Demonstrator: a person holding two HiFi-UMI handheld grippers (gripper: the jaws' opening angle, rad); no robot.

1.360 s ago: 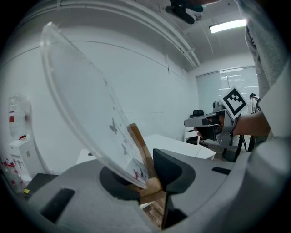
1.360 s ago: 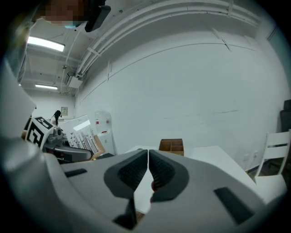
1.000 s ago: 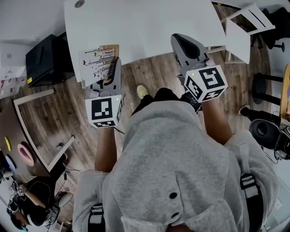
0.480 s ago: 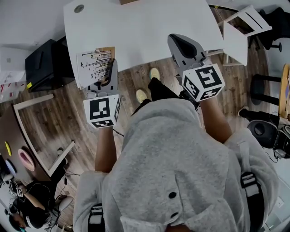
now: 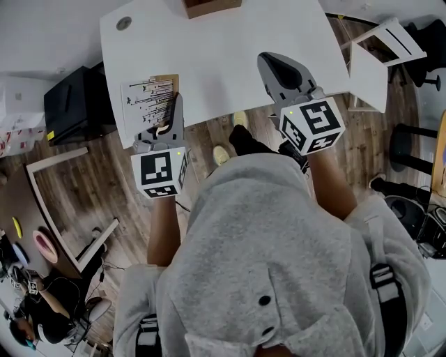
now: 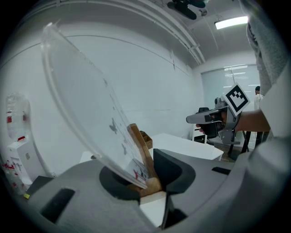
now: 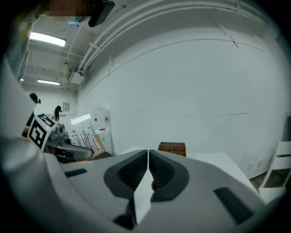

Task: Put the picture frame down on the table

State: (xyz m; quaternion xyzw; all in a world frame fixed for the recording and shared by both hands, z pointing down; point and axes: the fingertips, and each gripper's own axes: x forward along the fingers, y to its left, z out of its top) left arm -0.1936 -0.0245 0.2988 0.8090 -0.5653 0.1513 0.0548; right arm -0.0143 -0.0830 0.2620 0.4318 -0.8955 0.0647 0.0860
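White table (image 5: 223, 49) beside left tool (image 5: 173, 110) tight on picture frame (image 5: 146, 99); right tool (image 5: 280, 67) closed.

Wood-backed picture frame (image 5: 148, 100), clear-fronted, tilts over the table (image 5: 223, 49)'s left edge.

Frame (image 5: 148, 102): white sheet with black line-and-speck print, tan wood backing; table (image 5: 230, 49) plain white; box (image 5: 211, 6) at 12 o'clock, brown. Left gripper (image 5: 171, 115) and right gripper (image 5: 279, 70): grey bodies, dark pads, each cube (image 5: 160, 171) white with black square markers. Floor (image 5: 97, 174): brown wood grain; hoodie (image 5: 279, 258) at 6 o'clock, grey; cabinet (image 5: 73, 101) at 9 o'clock, black.
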